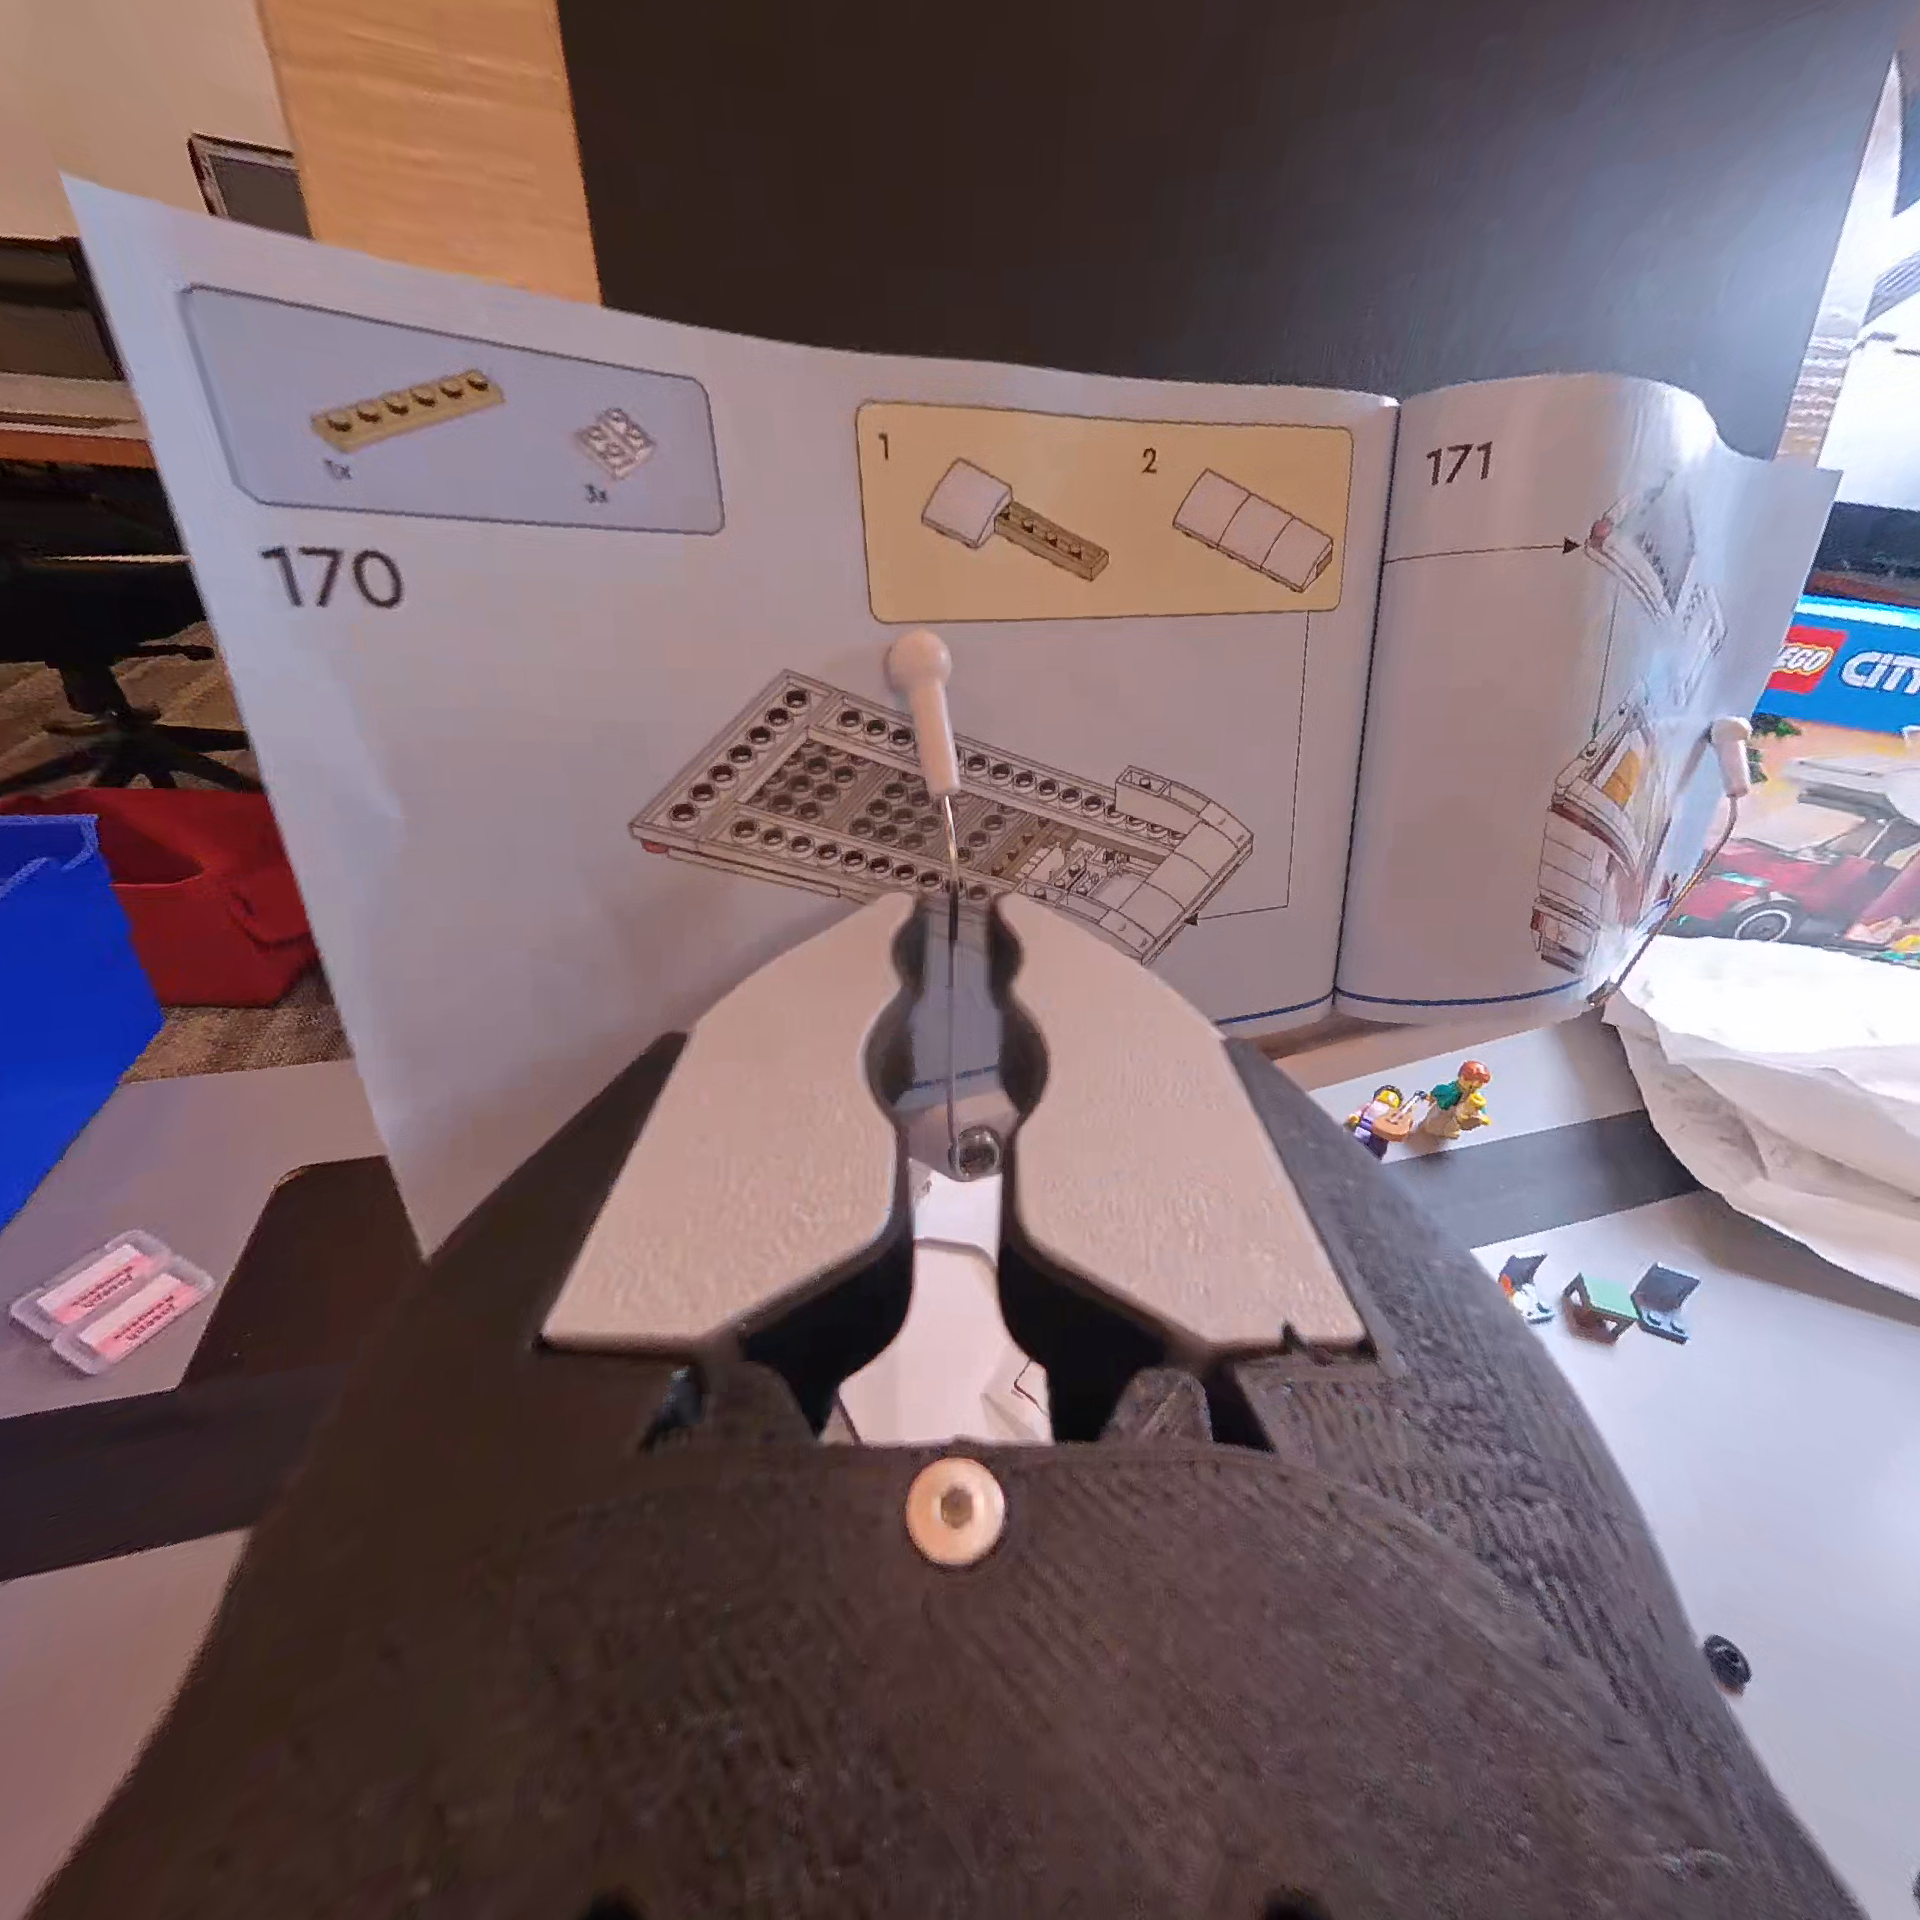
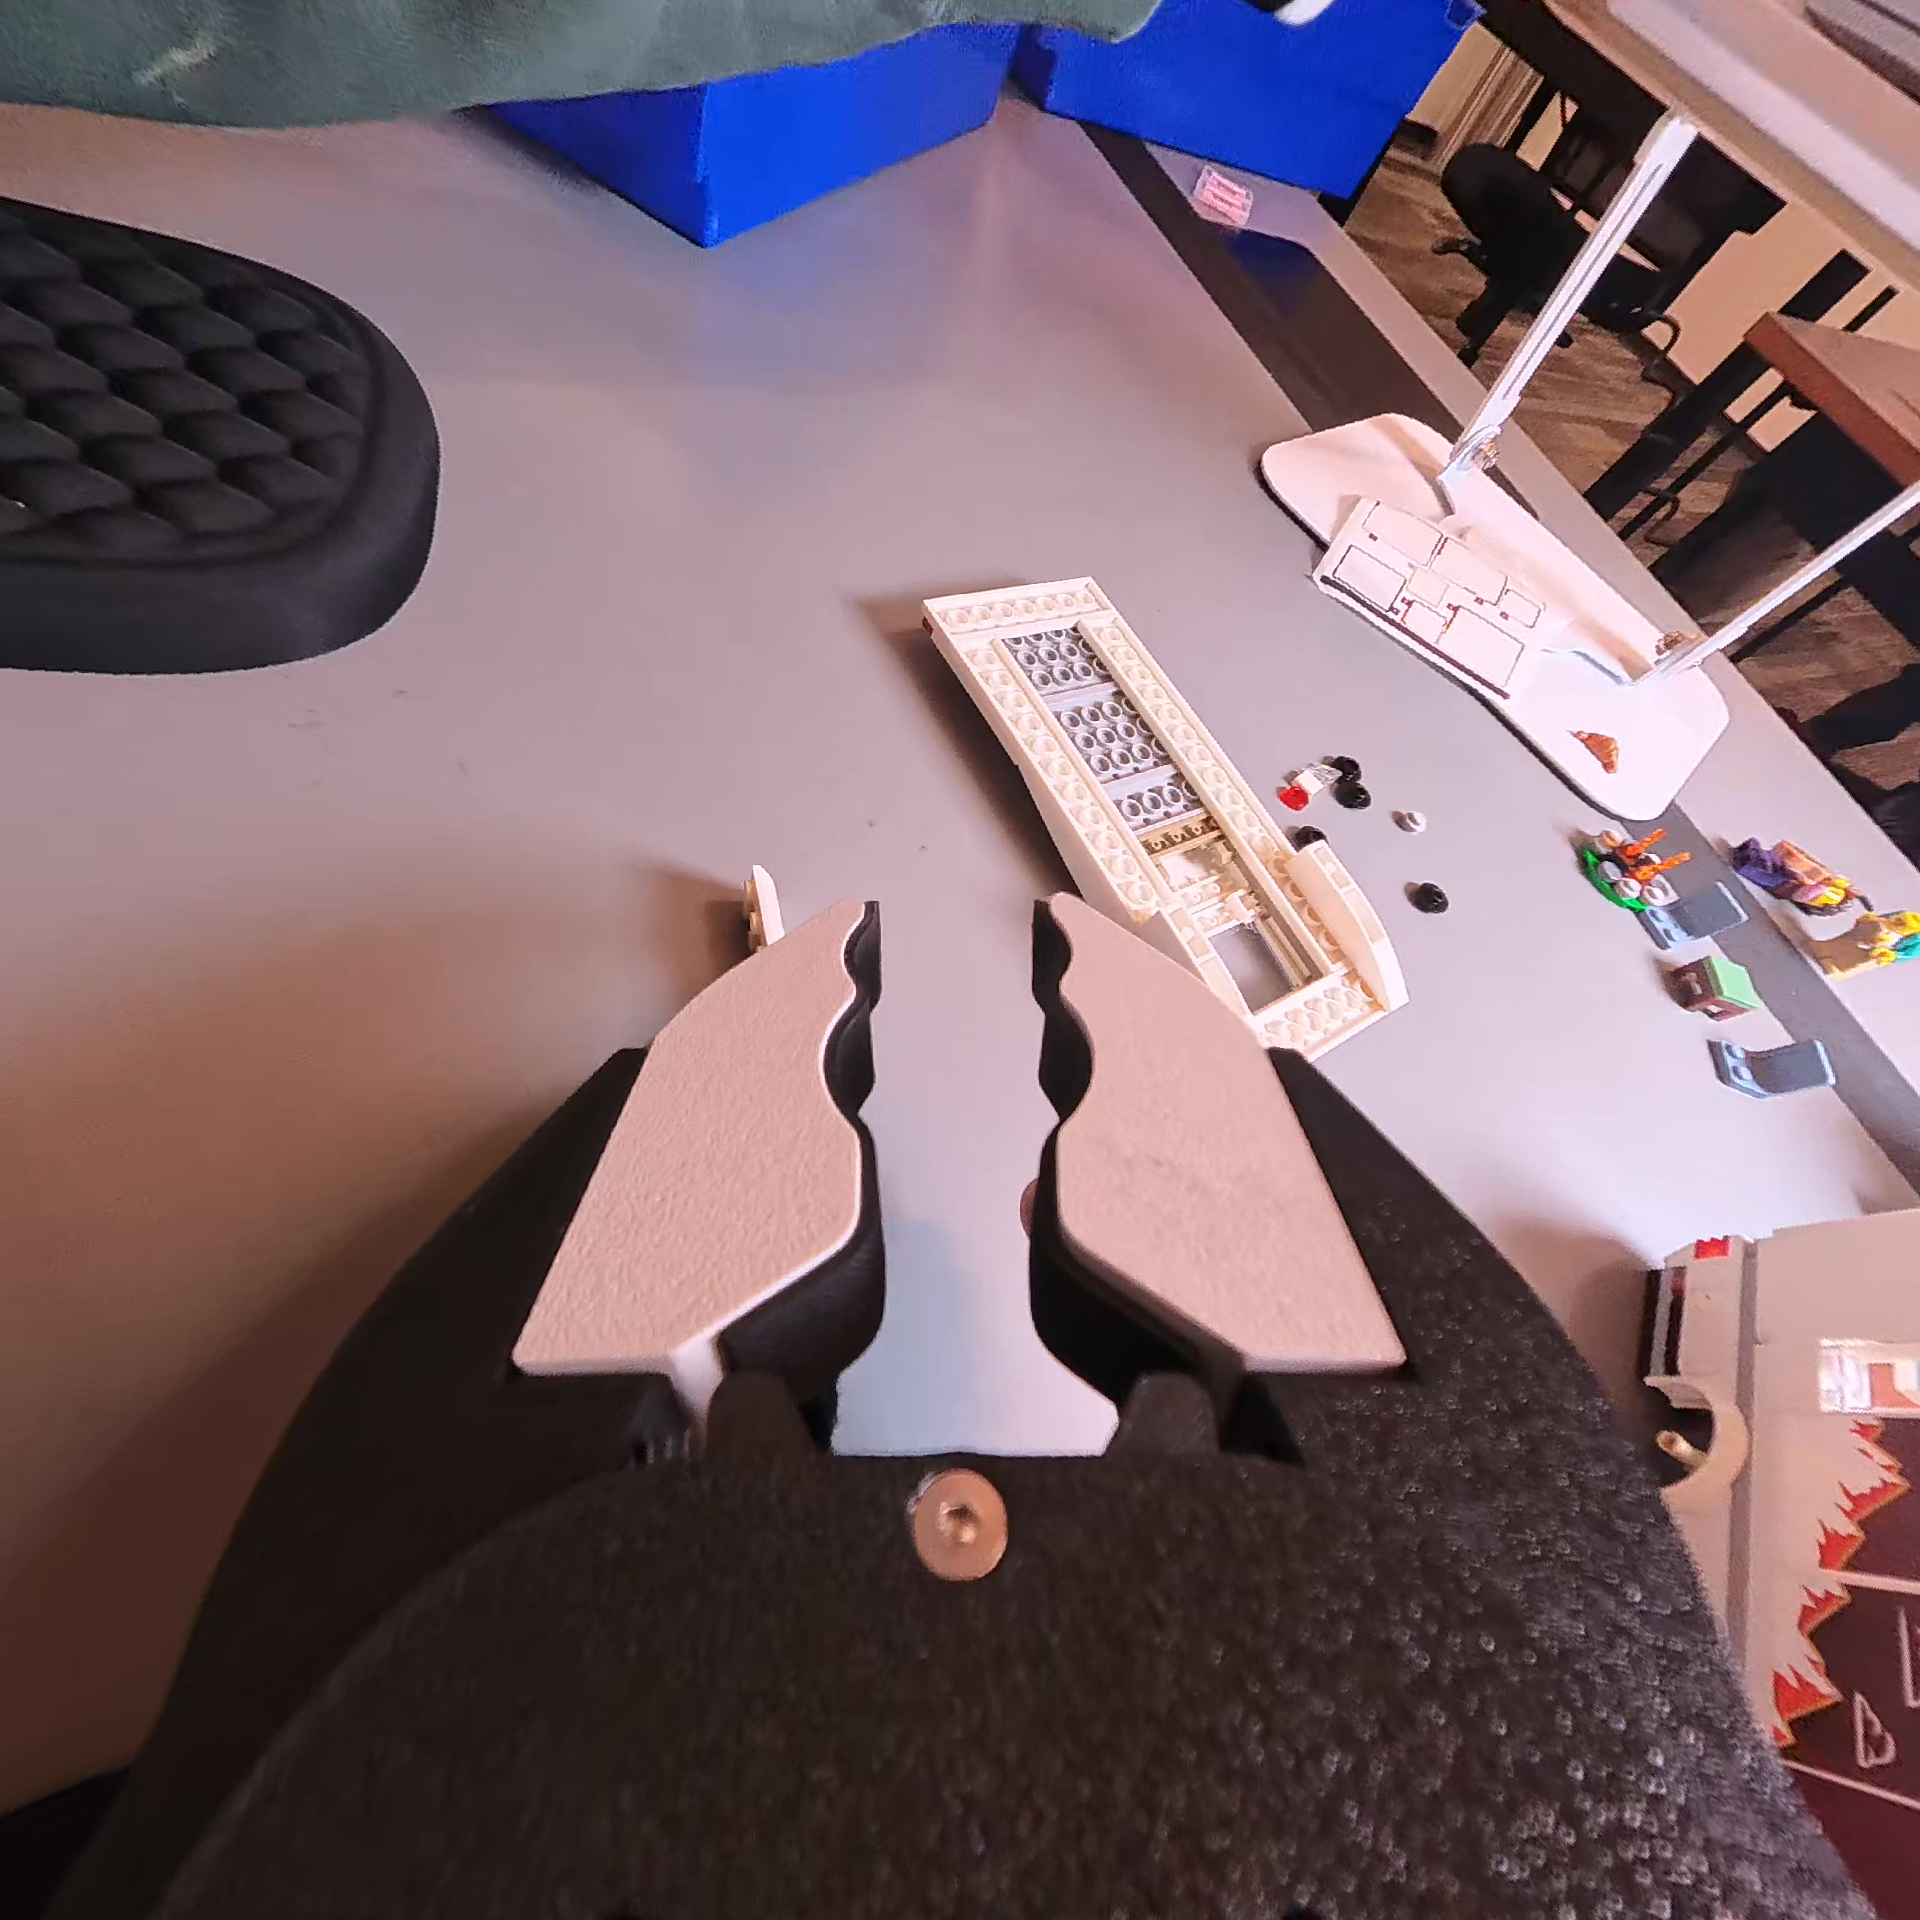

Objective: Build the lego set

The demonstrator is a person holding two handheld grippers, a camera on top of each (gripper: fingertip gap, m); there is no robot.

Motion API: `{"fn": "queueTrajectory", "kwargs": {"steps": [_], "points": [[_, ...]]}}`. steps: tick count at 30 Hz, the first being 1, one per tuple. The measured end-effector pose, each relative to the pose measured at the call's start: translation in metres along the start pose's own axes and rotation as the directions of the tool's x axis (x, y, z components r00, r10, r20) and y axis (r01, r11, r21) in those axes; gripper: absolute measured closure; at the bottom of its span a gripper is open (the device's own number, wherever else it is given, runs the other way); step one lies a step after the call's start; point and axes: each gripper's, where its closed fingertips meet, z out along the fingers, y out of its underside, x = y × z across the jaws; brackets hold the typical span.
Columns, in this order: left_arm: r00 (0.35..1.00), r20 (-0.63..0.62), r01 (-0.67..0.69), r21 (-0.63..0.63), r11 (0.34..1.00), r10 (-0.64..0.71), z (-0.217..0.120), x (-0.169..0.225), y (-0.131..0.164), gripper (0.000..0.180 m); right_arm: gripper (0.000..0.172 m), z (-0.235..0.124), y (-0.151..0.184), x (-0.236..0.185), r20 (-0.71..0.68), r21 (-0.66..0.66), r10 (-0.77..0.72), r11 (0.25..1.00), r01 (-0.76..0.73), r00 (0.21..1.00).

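In the left wrist view my left gripper is close in front of the open instruction booklet. The jaws are nearly closed. The thin wire page-holder with a white tip runs up between my fingertips, with a sliver of gap on each side. In the right wrist view my right gripper is open and empty just above the grey table. A small white and tan sub-assembly stands just left of my left finger. The long white roof build lies to the right of my fingers.
Small black round parts, minifigures and little builds lie right of the roof. The white book stand base is at the far right. Blue bins stand at the back, and a black mesh pad at left. A white paper bag lies beside the booklet. My right fingertips sit around 40 cm from my left ones.
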Motion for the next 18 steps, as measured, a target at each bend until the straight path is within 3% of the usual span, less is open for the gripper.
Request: {"fn": "queueTrajectory", "kwargs": {"steps": [2,4,6,9,13,15,17,18], "points": [[0.999,0.019,0.027,0.035,0.999,-0.028,-0.013,0.001,-0.004,0.148,0.145,-0.001,0.000,0.002,-0.005,0.003,0.007,1.000,-0.007,1.000],[0.999,-0.034,0.000,0.092,0.996,0.003,-0.035,0.024,-0.005,0.147,0.145,-0.002,0.000,0.004,-0.002,0.002,0.019,1.000,-0.019,1.000],[0.976,-0.184,-0.104,0.060,0.993,0.113,-0.058,0.066,0.014,0.147,0.144,-0.004,0.003,0.004,0.013,-0.012,0.021,1.000,-0.021,1.000],[0.852,-0.479,-0.291,-0.100,0.951,0.211,-0.099,0.126,0.079,0.135,0.144,-0.008,0.005,-0.003,0.084,-0.043,0.018,0.999,-0.014,0.996],[0.679,-0.686,-0.538,-0.222,0.813,0.261,-0.149,0.156,0.161,0.113,0.144,-0.011,0.010,-0.021,0.209,-0.089,0.014,0.996,0.005,0.978],[0.600,-0.743,-0.675,-0.271,0.686,0.296,-0.158,0.155,0.196,0.097,0.142,-0.010,0.014,-0.029,0.258,-0.112,0.033,0.994,-0.004,0.965],[0.553,-0.792,-0.732,-0.315,0.604,0.258,-0.163,0.154,0.220,0.091,0.140,-0.006,0.020,-0.032,0.272,-0.149,0.042,0.989,-0.001,0.961],[0.543,-0.807,-0.734,-0.322,0.599,0.232,-0.162,0.155,0.225,0.091,0.139,-0.005,0.024,-0.034,0.276,-0.170,0.035,0.985,0.013,0.961]]}}
